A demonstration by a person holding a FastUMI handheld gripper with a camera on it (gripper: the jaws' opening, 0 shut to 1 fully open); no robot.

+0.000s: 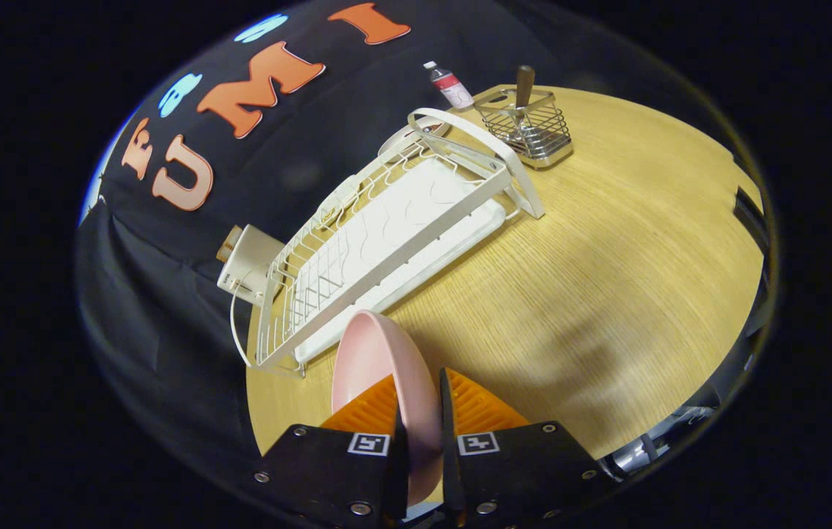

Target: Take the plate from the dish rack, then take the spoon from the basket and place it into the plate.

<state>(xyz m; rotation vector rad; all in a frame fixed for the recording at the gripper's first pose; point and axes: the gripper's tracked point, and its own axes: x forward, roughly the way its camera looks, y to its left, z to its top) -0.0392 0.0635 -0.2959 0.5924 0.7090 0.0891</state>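
Note:
My gripper [420, 400] is shut on the rim of a pink plate [375, 360], which stands edge-on between the two fingers and hangs above the wooden table. Just beyond the plate lies the white wire dish rack [386, 242] on its white drip tray, with nothing standing in its slots. Past the rack's far end stands a small wire basket [530, 132] with the spoon's brown handle [524, 86] sticking up out of it.
The round wooden table [607, 279] stretches wide to the right of the rack. A small bottle with a white cap [449, 84] stands behind the rack's far end. A white box-shaped item [247, 264] sits at the rack's left side, by the black cloth wall.

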